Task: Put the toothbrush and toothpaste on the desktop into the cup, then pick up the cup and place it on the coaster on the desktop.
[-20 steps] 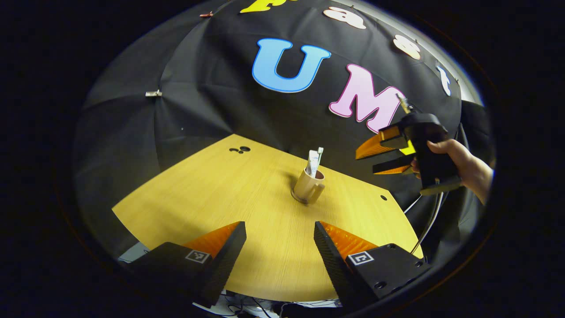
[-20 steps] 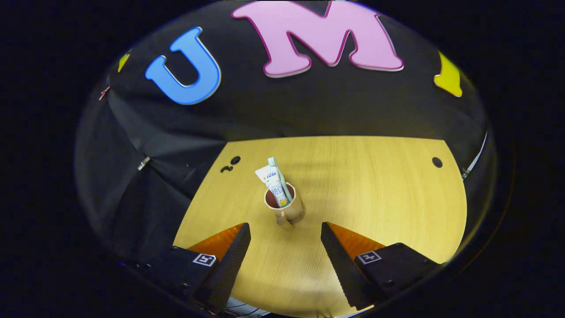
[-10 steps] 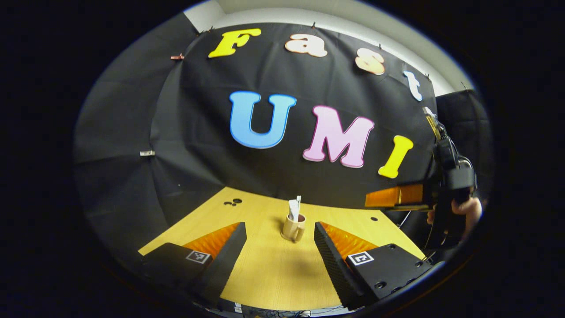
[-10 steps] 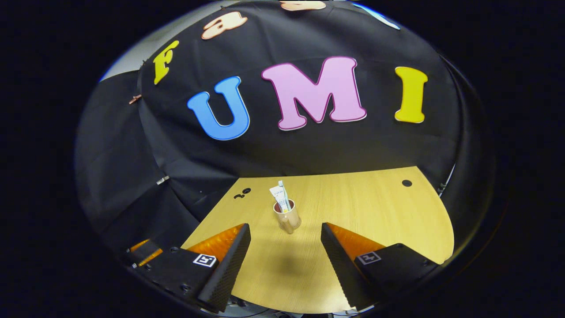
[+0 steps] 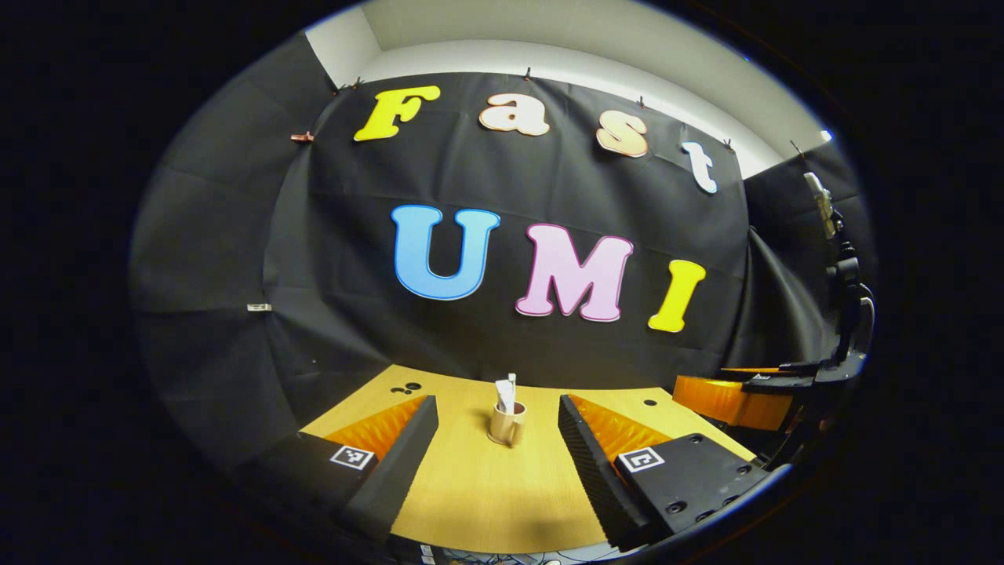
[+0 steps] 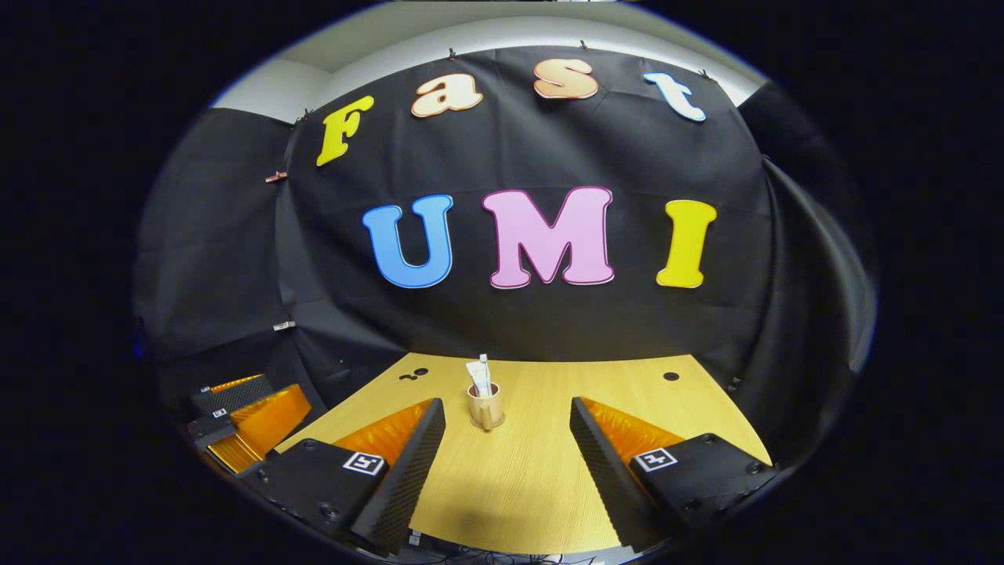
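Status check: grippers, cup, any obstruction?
Left gripper open, right gripper open, both off the cup. Toothbrush and toothpaste upright in it. Coaster not discernible. Nothing in the way.

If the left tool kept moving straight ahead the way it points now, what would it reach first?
Most likely the cup holding the toothpaste, which stands centred between the left tool's open fingers; depth is uncertain.
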Motion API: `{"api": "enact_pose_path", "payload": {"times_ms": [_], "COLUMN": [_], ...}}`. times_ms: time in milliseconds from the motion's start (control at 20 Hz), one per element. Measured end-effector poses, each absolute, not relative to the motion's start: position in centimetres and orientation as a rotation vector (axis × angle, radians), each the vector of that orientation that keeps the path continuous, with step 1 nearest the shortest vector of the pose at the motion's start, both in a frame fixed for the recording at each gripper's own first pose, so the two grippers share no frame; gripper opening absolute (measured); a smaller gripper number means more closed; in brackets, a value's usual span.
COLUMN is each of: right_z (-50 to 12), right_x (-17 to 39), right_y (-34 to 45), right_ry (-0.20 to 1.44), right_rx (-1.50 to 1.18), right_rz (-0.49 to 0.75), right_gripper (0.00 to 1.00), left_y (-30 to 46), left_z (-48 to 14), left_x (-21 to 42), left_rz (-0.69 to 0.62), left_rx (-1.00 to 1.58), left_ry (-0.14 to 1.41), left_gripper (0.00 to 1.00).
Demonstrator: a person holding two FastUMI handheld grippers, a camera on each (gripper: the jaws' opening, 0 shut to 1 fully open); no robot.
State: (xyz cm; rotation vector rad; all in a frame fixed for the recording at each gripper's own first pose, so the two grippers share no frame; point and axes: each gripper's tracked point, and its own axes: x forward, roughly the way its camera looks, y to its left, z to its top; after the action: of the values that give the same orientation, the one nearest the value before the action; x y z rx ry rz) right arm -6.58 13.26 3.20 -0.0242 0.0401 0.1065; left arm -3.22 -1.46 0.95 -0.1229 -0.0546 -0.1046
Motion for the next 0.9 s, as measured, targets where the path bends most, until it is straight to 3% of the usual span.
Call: {"api": "enact_pose_path", "payload": {"times_ms": [450,900], "right_z": [2.9,1.4], "right_x": [-9.5,-9.6], "right_y": [9.7,9.8], "right_ry": [0.033,0.082], "right_rx": [-0.014,0.029], "right_rz": [0.002,-0.003], "right_gripper": [0.98,0.98], "left_y": [-2.7,-2.9], "left_z": [1.5,0.3], "left_x": [-3.2,-2.7], "left_rz": [-0.165,-0.190], "left_rx": [-0.106,-0.097], "left_ry": [-0.061,-0.021], "left_gripper": [0.98,0.98]}}
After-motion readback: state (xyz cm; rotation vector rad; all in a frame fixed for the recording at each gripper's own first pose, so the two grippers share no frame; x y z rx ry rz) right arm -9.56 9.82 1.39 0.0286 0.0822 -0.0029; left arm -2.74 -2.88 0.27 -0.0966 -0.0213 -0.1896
